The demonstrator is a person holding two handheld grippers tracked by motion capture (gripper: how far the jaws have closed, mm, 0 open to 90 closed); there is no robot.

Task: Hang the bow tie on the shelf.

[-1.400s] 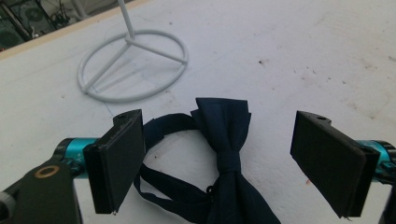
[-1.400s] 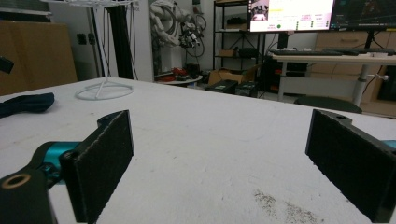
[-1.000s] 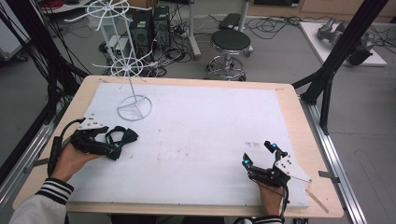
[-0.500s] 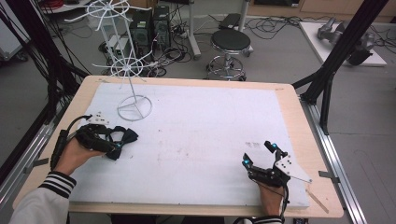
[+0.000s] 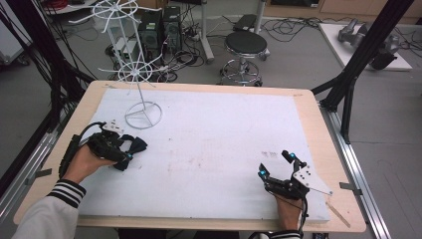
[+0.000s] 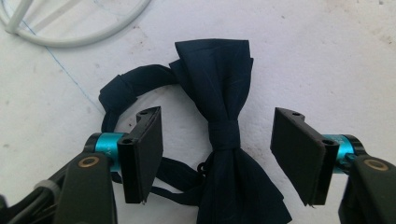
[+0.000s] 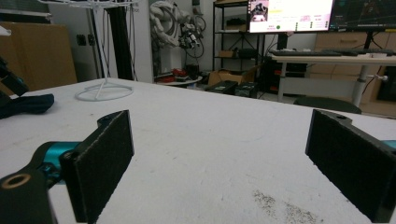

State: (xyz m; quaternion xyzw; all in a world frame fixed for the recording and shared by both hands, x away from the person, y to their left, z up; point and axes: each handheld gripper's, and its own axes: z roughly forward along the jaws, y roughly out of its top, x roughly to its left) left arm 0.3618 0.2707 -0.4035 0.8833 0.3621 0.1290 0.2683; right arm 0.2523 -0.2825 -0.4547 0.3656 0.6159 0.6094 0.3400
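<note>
Left gripper [image 6: 217,154] agape—straddling bow tie [image 6: 224,135], untouched

The lower wing of the bow tie [image 6: 238,196] is cut off by the left gripper view's bottom edge, and its strap is partly hidden behind one jaw.

Bow tie [image 6: 224,135] between left tongs [image 6: 219,156], wire stand [image 5: 142,112] just behind.
</note>
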